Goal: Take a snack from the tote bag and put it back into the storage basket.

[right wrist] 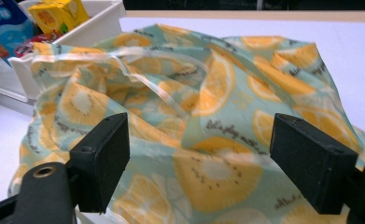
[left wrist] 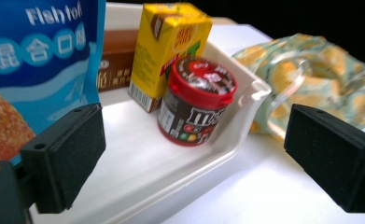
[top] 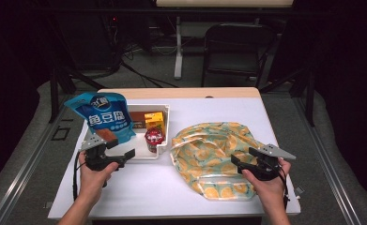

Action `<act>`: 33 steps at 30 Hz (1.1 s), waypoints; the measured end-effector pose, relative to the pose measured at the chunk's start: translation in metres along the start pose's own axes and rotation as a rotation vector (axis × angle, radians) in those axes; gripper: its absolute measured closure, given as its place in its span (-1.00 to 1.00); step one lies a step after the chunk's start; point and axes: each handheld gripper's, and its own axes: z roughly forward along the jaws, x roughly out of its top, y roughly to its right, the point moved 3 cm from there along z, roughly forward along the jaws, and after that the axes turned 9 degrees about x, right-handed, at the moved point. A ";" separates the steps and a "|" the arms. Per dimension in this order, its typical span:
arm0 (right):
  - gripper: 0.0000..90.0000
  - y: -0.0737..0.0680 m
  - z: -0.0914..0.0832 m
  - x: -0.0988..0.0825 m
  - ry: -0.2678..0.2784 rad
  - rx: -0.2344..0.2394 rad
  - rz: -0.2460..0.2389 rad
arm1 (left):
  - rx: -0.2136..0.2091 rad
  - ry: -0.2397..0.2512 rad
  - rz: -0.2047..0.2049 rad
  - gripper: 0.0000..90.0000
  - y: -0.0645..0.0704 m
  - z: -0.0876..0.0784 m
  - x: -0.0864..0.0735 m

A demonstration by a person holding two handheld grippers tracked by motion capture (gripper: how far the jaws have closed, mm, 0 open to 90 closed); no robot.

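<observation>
Spread left gripper (left wrist: 194, 154) faces the candy jar (left wrist: 196, 100) straight ahead; right gripper (right wrist: 217, 158), spread, probably hovers above the bag (right wrist: 227, 93).

White tray (top: 164, 151) holding blue snack pouch (top: 105, 115), yellow juice carton (top: 155, 120), red-lidded candy jar (top: 153, 139), left gripper (top: 123, 152) open beside tray, right gripper (top: 243, 158) over lemon-print bag (top: 209, 145)

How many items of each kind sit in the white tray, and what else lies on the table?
Snack pouches, blue: 1
Drink cartons, yellow: 1
Candy jars, red-lidded: 1
Brown boxes: 1
White trays: 1
Lemon-print bags: 1
Total: 6
</observation>
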 end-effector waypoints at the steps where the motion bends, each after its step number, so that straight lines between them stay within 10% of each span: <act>1: -0.57 0.002 -0.001 -0.002 -0.006 -0.005 0.004 | -0.007 0.001 -0.010 -0.95 -0.001 -0.001 0.000; 19: -0.68 0.032 -0.026 -0.014 -0.015 -0.040 0.008 | 0.032 -0.045 -0.028 -0.99 -0.038 -0.041 -0.027; 22: -0.68 0.035 -0.032 -0.020 -0.016 -0.050 0.017 | 0.058 -0.066 0.036 -0.99 -0.041 -0.051 -0.031; 27: -0.67 0.041 -0.037 -0.025 0.004 -0.074 0.038 | 0.049 0.005 -0.052 -0.99 -0.052 -0.063 -0.032; 33: -0.68 0.044 -0.036 -0.028 -0.010 -0.080 0.031 | 0.088 -0.046 0.009 -0.99 -0.052 -0.056 -0.039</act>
